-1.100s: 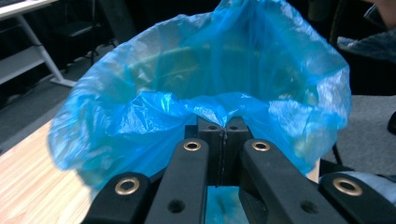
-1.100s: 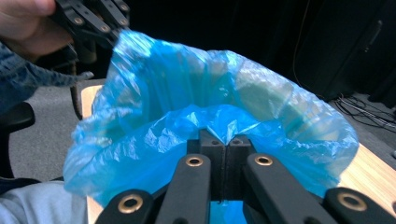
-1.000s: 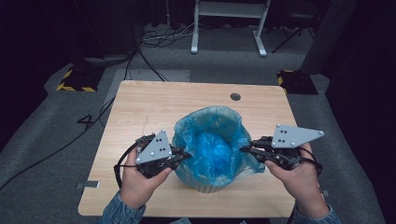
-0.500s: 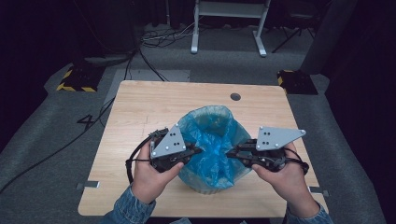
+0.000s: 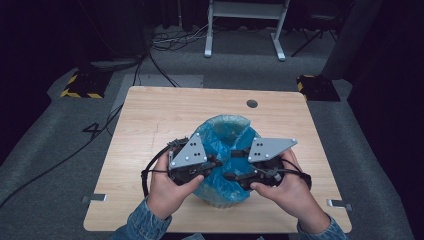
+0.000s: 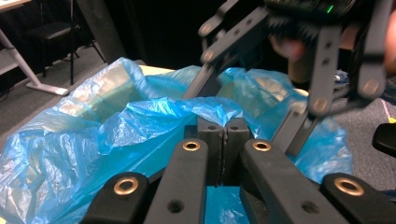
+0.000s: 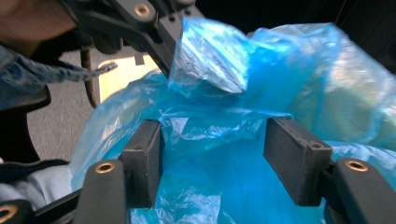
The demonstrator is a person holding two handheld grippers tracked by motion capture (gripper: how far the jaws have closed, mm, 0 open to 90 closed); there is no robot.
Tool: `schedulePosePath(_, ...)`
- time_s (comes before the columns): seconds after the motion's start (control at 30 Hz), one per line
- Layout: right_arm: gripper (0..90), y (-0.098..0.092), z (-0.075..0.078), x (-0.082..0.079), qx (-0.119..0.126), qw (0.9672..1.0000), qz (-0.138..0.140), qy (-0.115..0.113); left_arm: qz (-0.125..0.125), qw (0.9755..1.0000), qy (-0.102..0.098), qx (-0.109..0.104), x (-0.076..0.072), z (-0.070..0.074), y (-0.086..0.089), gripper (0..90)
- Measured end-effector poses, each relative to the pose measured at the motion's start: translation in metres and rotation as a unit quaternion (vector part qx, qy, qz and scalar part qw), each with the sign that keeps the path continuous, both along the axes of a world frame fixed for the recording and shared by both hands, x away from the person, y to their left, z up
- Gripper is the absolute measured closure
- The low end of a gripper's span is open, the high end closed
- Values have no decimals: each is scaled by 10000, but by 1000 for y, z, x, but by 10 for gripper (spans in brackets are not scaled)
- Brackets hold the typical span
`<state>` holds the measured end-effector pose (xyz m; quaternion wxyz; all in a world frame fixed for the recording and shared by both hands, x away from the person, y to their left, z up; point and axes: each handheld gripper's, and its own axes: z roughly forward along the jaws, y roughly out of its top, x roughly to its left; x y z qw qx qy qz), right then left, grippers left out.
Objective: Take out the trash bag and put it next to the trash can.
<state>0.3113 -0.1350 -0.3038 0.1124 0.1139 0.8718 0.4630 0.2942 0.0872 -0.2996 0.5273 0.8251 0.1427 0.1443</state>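
High view: on a light wooden table [image 5: 150,120], a small pale bin lined with a crinkled blue plastic bag [image 5: 227,137], set toward the near edge at the middle. Left gripper [image 5: 220,161], black with a grey three-cornered plate, held in a hand at the bag's left side, tips reaching over the rim. Right gripper [image 5: 235,165], of the same build, held at the bag's right side, tips over the bag's near middle. Both close together above the liner, denim sleeves entering from the bottom edge. Grey carpet, black cables and a white metal frame [image 5: 245,25] beyond the table.

Left gripper view: pads [image 6: 212,140] pressed together, with a fold of the blue bag's rim draped over their tips and seemingly pinched between them. Bag spread wide to the left and beyond. Other gripper's black linkage close ahead at upper right, blurred.

Right gripper view: pads [image 7: 299,158] standing well apart, having just been opening; blue film bulging up between them, neither pad visibly pressing on it. Nothing gripped. Other gripper's dark linkage at upper left, against the bag's raised edge, a denim sleeve beside it.
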Motion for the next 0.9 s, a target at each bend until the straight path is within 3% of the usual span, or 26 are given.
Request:
schedulePosePath(0.17,440,11,-5,4,-142,9999,67,38,-52,10000,-31,-24,-3,2,0,894)
schedulePosePath(0.37,837,11,-8,10,-135,9999,96,48,-258,9996,-10,-149,-5,1,7,869)
schedulePosePath(0.4,869,10,-9,10,-76,9999,59,31,-257,9995,-14,-156,-5,1,7,863)
schedulePosePath(0.6,895,3,-6,13,465,9986,-236,44,-181,9995,-80,-225,-7,-4,12,725)
schedulePosePath(0.77,896,-4,1,15,800,9962,-341,-111,23,9994,-163,-305,-9,-4,22,520)
schedulePosePath(0.9,896,-9,6,17,935,9949,-340,-140,208,9992,-159,-317,-12,-5,38,457)
